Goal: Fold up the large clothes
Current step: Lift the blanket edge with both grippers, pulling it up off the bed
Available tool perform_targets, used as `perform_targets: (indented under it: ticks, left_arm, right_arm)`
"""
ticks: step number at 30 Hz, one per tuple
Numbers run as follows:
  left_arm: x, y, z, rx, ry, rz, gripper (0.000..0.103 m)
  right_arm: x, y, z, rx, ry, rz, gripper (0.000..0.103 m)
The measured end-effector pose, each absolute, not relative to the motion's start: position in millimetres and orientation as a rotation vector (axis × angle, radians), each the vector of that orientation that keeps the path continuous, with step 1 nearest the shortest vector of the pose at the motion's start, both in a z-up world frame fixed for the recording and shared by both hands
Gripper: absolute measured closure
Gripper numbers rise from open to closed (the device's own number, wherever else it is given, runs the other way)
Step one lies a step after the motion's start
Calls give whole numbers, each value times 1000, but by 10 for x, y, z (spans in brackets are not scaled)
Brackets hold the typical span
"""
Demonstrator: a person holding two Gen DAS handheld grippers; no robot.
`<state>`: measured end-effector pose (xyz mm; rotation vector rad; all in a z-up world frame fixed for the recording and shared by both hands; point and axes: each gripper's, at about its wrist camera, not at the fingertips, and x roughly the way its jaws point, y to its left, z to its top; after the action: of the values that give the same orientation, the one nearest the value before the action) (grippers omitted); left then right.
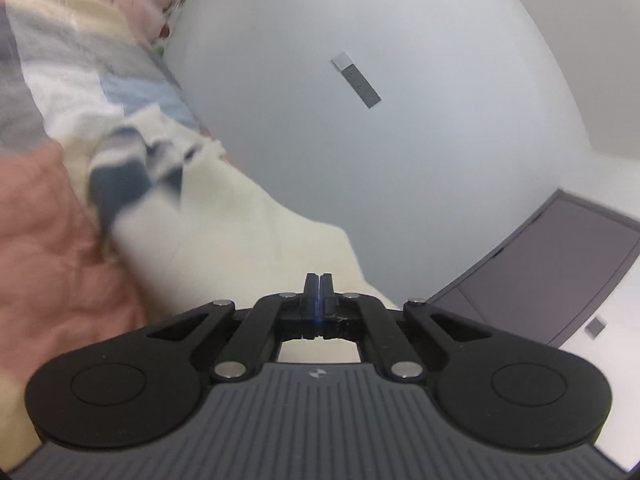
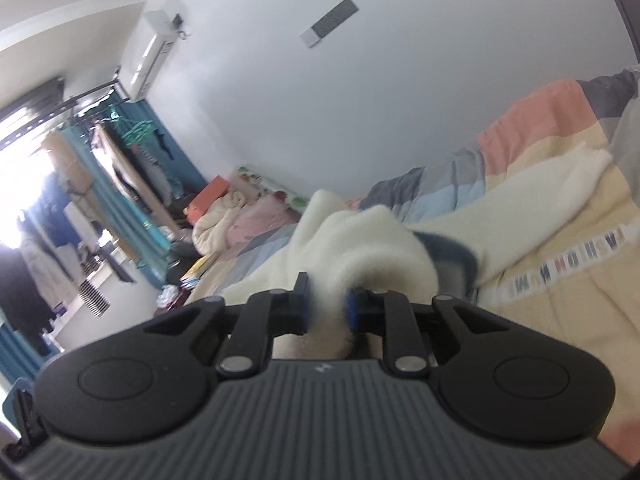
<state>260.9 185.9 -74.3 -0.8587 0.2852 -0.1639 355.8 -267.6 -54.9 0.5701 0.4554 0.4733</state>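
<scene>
Both grippers up over the patchwork quilt [image 2: 560,300], right gripper [image 2: 327,300] pinching a thick roll of the cream sweater [image 2: 372,240], left gripper [image 1: 319,288] pressed fully together, probably on 1 thin edge though blur hides it, presumably to lift it for folding.
</scene>
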Motion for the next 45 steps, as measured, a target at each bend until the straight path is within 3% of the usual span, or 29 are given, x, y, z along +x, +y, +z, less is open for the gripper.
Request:
perform_targets:
  ticks: [7, 11, 15, 17, 19, 21, 35, 38, 40, 45]
  left_arm:
    - [2082, 1811, -876, -922, 383, -170, 103]
    - [2099, 1751, -1123, -943, 479, -143, 103]
    - [2270, 1793, -1439, -989, 560, -111, 100]
    - [2337, 1842, -1561, -1034, 584, -96, 87]
    - [2397, 1872, -1678, -1066, 590, -80, 55]
    - [2442, 1867, -1754, -1076, 589, -72, 52]
    - [3201, 1918, -2179, -1107, 588, -88, 54]
    - [3309, 1950, -2214, -1100, 583, -105, 69]
    - [3356, 1947, -2194, -1065, 579, -103, 88]
    - [3306, 1926, -2026, -1031, 497, -133, 95]
  right_arm:
    - [2778, -2537, -568, 524, 534, 493, 84]
    - [2612, -2514, -667, 453, 590, 443, 84]
    - [2609, -2645, -882, 559, 636, 408, 84]
    - [2639, -2691, -927, 599, 639, 410, 84]
    - [2651, -2702, -940, 609, 634, 416, 83]
    - [2615, -2665, -943, 610, 626, 425, 83]
    - [2931, -2794, -1352, 670, 717, 394, 83]
    - [3031, -2774, -1422, 669, 723, 388, 83]
    - [3095, -2744, -1460, 654, 726, 389, 83]
    - [3177, -2693, -1498, 627, 721, 392, 82]
